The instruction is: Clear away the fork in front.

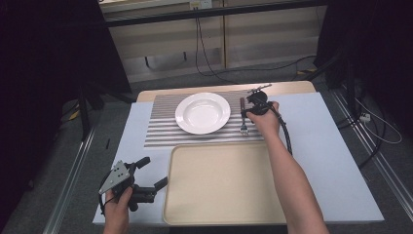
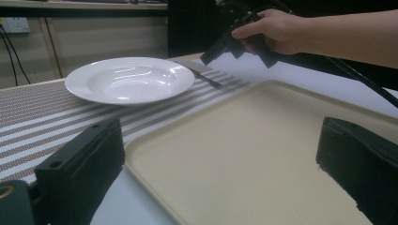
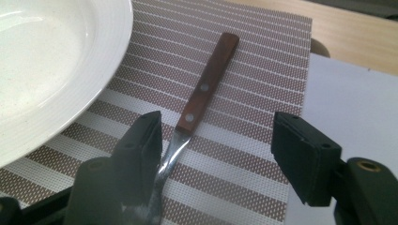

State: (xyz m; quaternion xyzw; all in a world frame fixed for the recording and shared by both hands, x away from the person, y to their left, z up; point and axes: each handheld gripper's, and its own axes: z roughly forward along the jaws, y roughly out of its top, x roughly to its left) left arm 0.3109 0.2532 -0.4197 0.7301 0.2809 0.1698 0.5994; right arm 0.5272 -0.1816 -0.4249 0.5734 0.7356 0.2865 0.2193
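A fork with a brown wooden handle [image 3: 207, 82] lies on the striped placemat [image 1: 163, 127], just right of the white plate [image 1: 202, 113]. In the high view the fork [image 1: 243, 118] points its tines toward the tray. My right gripper [image 3: 218, 154] is open low over the fork's metal neck, which runs close beside one jaw; it sits at the fork's handle [image 1: 249, 107] in the high view. My left gripper [image 1: 153, 171] is open with nothing between its jaws, at the left edge of the beige tray [image 1: 224, 185]; its own view [image 2: 218, 173] looks across the tray [image 2: 263, 154].
The plate [image 2: 129, 79] and placemat [image 2: 37, 117] lie beyond the tray. A white sheet [image 1: 331, 156] covers the table, with bare room to the right of the tray. Cables run on the floor behind the table.
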